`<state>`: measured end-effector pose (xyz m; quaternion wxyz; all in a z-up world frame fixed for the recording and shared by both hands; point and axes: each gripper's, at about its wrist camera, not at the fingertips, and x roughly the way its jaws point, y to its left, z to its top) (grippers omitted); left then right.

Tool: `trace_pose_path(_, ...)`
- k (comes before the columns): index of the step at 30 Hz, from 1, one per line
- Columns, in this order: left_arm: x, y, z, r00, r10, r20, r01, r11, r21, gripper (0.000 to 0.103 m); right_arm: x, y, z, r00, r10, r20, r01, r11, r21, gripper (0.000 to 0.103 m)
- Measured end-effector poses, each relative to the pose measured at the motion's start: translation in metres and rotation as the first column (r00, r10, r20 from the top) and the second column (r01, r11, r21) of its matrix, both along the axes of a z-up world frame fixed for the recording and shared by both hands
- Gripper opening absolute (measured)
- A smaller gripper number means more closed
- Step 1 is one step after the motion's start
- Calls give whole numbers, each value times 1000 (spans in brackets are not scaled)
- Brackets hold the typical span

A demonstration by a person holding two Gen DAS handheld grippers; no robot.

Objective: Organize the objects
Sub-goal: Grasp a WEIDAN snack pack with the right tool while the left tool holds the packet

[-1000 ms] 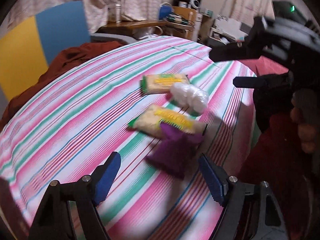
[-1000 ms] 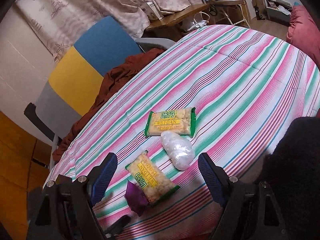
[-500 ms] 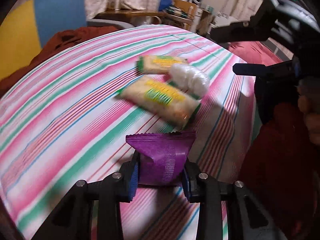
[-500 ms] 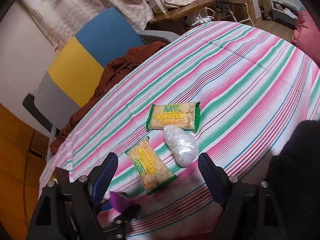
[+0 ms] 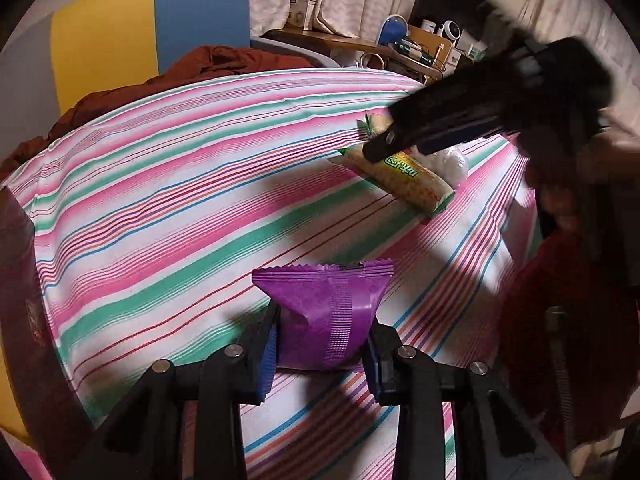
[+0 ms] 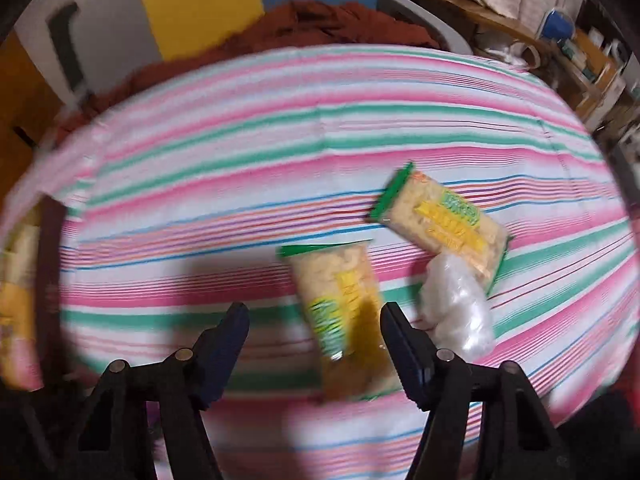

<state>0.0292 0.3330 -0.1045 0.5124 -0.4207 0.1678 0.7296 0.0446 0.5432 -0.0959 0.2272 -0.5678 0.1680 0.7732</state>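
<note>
My left gripper (image 5: 320, 344) is shut on a purple snack packet (image 5: 324, 312) and holds it above the striped tablecloth (image 5: 168, 200). My right gripper (image 6: 314, 340) is open and hovers low over a yellow-and-green snack packet (image 6: 340, 304); its right finger is beside the packet's edge. A second yellow-and-green packet (image 6: 440, 228) and a clear white plastic bag (image 6: 456, 316) lie just to the right. In the left wrist view the right gripper (image 5: 400, 144) reaches over the nearer yellow packet (image 5: 408, 178), blurred.
A brown cloth (image 6: 320, 24) lies bunched at the table's far edge by a blue-and-yellow chair back (image 5: 132, 32). A cluttered wooden desk (image 5: 360, 44) stands behind. A dark red cushion (image 5: 560, 300) is off the table's right edge.
My left gripper has closed on the purple packet and lifted it away from the yellow packets. My right gripper has swung down and forward over the nearer yellow packet.
</note>
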Motion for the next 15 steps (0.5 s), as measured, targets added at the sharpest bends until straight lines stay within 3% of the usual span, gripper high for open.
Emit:
trace_pose_path(4,-1,-3,-3,1000,14,19,-14,1000,24,37,1,6,-21,998,-30,52,32,999,-24,68)
trace_pose_path(7,-1,-4,-2,1000,21,14,-21,999,29,37,4,9,-22,999,-39,30,40,999,-34,66)
trace_pose_path(10,1,-5,-2,1000,23,4,-24,999,32,37,7,8,-18,999,-33,6,33,999,-23,45)
trace_pose_path(13,1,-5,0,999,42,-7,-42,999,20,36,8,4,-16,1000,0,-21,-1,999,-50,44)
trace_pose_path(15,1,-8,4,998,58,-23,-58,998,11,36,4,-8,-15,996,72,-53,-77,993,-88,44)
